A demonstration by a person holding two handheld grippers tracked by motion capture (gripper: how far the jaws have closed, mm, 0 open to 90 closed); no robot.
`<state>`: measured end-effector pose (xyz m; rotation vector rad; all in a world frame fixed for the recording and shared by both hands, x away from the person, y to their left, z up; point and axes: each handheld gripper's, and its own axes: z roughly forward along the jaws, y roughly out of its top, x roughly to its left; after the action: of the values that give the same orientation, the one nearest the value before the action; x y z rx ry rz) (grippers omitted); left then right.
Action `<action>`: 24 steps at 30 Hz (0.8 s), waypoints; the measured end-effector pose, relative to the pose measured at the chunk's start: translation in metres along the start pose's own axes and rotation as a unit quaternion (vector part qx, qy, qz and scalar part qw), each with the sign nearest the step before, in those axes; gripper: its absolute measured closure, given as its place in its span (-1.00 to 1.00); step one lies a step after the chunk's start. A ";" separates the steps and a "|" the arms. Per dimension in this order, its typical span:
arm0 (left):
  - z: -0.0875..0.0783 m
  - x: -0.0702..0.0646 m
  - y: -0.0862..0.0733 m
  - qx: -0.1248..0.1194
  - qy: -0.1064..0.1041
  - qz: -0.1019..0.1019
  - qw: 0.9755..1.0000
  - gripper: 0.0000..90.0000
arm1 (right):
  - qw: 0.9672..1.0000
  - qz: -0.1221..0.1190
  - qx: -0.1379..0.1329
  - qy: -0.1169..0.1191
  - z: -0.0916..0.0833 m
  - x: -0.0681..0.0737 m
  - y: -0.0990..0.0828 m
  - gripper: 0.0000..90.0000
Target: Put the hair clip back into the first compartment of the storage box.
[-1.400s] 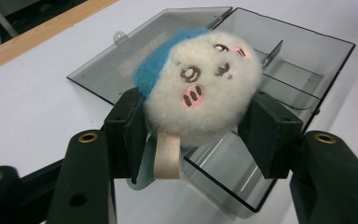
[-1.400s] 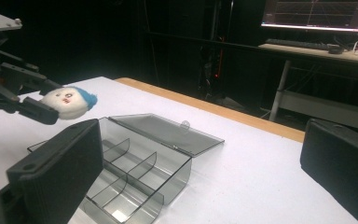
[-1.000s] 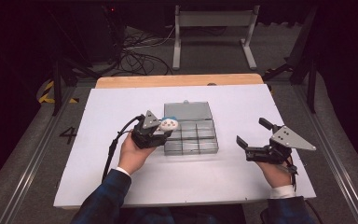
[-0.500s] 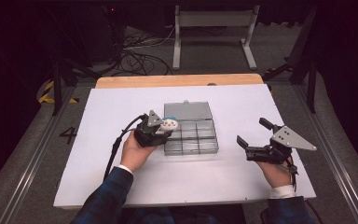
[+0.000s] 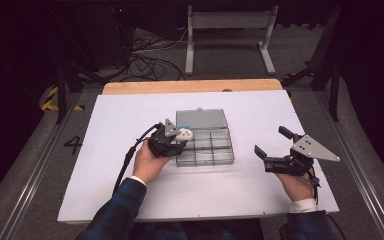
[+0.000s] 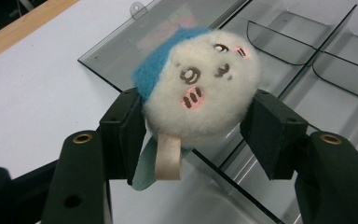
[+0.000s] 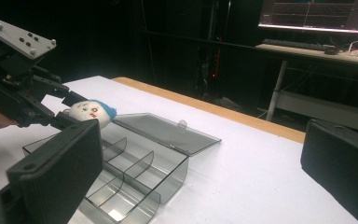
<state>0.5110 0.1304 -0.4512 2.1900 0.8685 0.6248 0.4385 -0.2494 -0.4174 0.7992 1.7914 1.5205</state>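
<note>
The left gripper point(image 6: 196, 135), jaws just easing apart, clasps the plush toy point(image 6: 200, 88) above the clear box point(image 5: 205, 142). The right gripper point(image 5: 275, 147) rests wide open, well apart.

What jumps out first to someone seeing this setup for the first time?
A fluffy white plush toy with a blue tuft and a cartoon face, between the left gripper's black fingers, which have just been opening. It hangs over a smoky clear divided box mid-table. The right gripper waits open, to the box's right.
</note>
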 end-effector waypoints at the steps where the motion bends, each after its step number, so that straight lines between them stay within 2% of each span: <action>1: 0.000 0.000 0.000 0.001 0.004 0.003 1.000 -0.09 | 1.000 0.000 0.000 0.000 0.000 0.000 0.000 -1.00; 7: 0.005 -0.001 -0.001 0.012 -0.001 0.004 1.000 -0.13 | 1.000 0.003 0.003 0.003 0.000 0.000 0.000 -1.00; 24: 0.008 -0.002 -0.001 0.011 -0.002 0.003 1.000 -0.18 | 1.000 0.006 0.006 0.004 0.001 0.000 -0.001 -1.00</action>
<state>0.5143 0.1264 -0.4571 2.2136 0.8702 0.6176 0.4392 -0.2492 -0.4183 0.8121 1.8060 1.5239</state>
